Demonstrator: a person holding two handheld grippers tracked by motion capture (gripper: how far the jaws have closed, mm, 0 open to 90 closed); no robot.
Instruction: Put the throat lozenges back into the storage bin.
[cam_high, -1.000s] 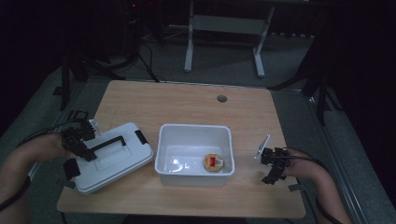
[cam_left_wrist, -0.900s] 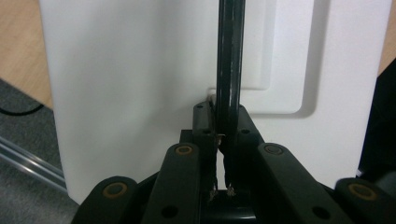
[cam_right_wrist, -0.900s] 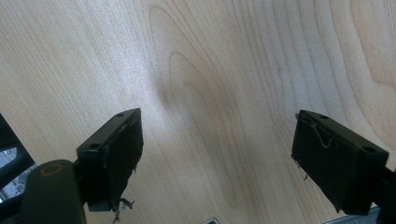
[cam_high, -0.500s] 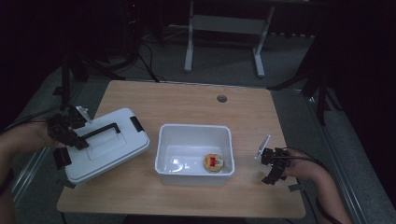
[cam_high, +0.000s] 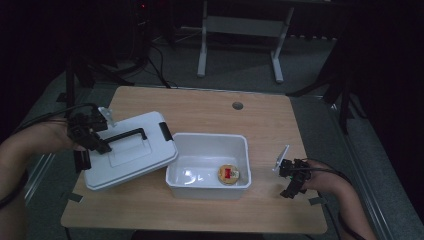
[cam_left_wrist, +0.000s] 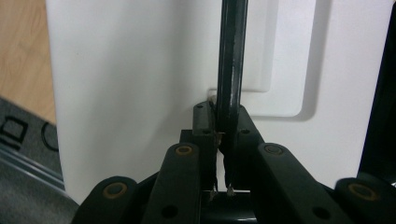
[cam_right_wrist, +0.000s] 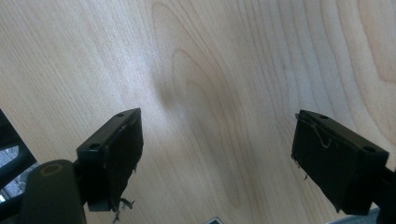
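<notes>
A white lid (cam_high: 135, 155) with a black handle (cam_high: 125, 136) hangs tilted over the left of the table, its right edge by the left rim of the open white bin (cam_high: 210, 136). My left gripper (cam_high: 95, 142) is shut on the handle's left end. In the left gripper view the handle (cam_left_wrist: 230, 60) runs up between the closed jaws of the left gripper (cam_left_wrist: 219, 126), with the lid (cam_left_wrist: 130, 84) behind it. A round tan item with a red patch (cam_high: 228, 174) lies in the bin. My right gripper (cam_high: 292, 182) rests open over bare wood right of the bin. The right gripper (cam_right_wrist: 217, 154) holds nothing.
The wooden table (cam_right_wrist: 210, 70) has a round cable hole (cam_high: 237, 105) at the back. A metal stand (cam_high: 240, 25) and dark tripod legs (cam_high: 345, 90) stand on the floor beyond. The table's left edge lies just under my left hand.
The lid swung out to the left with my left gripper, then came back right toward the bin. The right gripper has stayed put.
</notes>
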